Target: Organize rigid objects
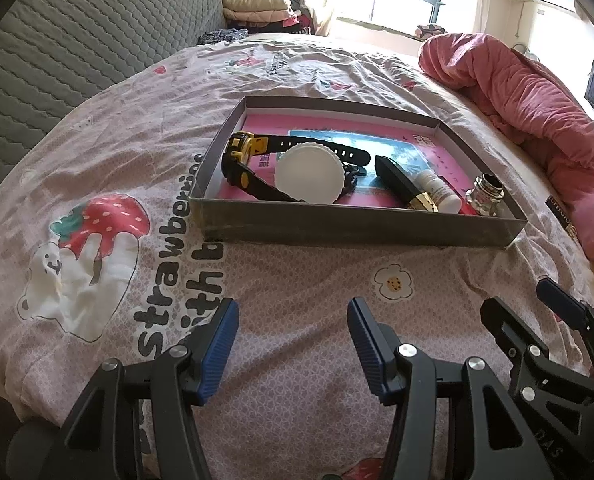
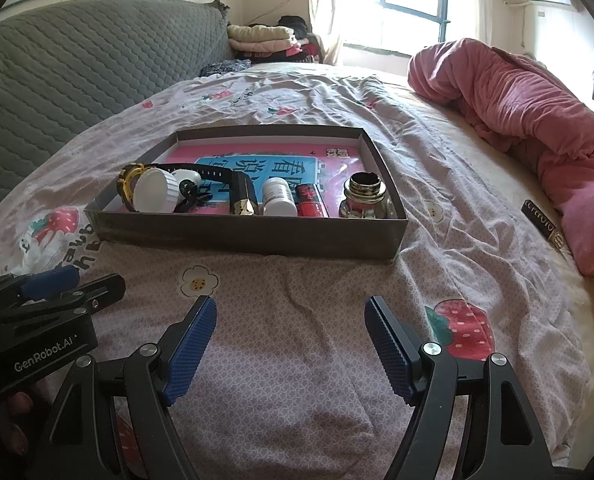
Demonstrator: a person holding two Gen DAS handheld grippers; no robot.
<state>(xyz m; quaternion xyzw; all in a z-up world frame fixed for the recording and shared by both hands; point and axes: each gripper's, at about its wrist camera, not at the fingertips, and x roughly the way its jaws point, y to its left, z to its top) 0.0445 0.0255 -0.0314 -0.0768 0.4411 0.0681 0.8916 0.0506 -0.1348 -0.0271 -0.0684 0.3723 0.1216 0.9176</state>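
A shallow grey cardboard box lies on the bed. Inside it are a black and yellow watch, a white round lid, a black block with a gold end, a small white bottle, a red item and a glass jar with a metal neck. My left gripper and right gripper hover open over the sheet in front of the box, side by side, with nothing between their blue pads.
The bed has a pink printed sheet with strawberry pictures. A rolled pink quilt lies at the right. A grey quilted headboard stands at the left. Folded clothes sit by the window.
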